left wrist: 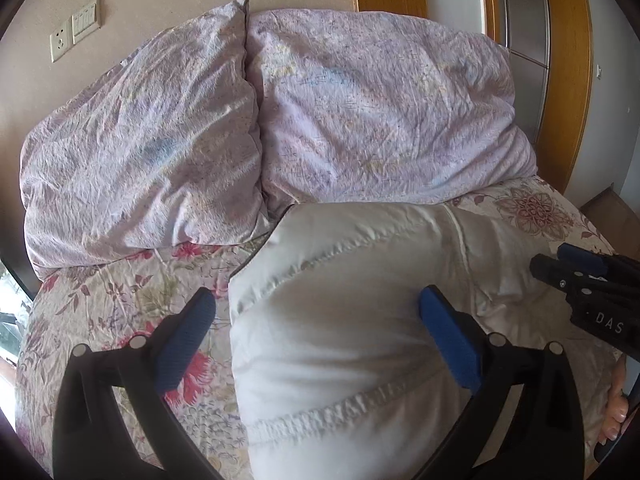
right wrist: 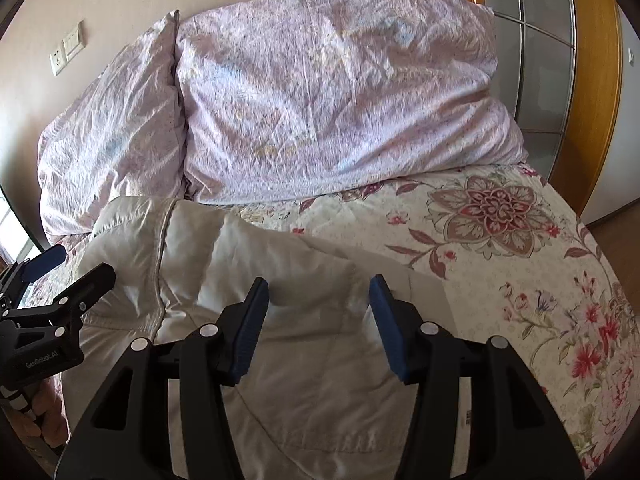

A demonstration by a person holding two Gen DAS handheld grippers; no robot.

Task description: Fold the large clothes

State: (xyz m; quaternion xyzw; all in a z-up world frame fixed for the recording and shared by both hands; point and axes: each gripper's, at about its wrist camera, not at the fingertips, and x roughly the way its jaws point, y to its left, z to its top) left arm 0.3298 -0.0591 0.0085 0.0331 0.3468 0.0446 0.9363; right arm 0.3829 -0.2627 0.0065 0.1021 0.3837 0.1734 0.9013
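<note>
A white padded garment (left wrist: 340,320) lies folded in a puffy bundle on the floral bedspread (left wrist: 132,292). My left gripper (left wrist: 316,300) hovers over the bundle's left edge with its blue pads wide apart and nothing between them; in the right wrist view the left gripper (right wrist: 78,266) shows at the left edge. My right gripper (right wrist: 319,284) hangs above the right part of the garment (right wrist: 240,248), jaws apart and pads free of the cloth. In the left wrist view the right gripper (left wrist: 556,260) reaches in from the right.
Two crumpled lilac pillows (left wrist: 140,140) (right wrist: 332,100) lean against the wall behind the garment. The bedspread (right wrist: 500,240) stretches bare to the right. A wall socket and switch (left wrist: 76,32), a wooden door frame (right wrist: 596,80) and a hand (right wrist: 44,412) are in view.
</note>
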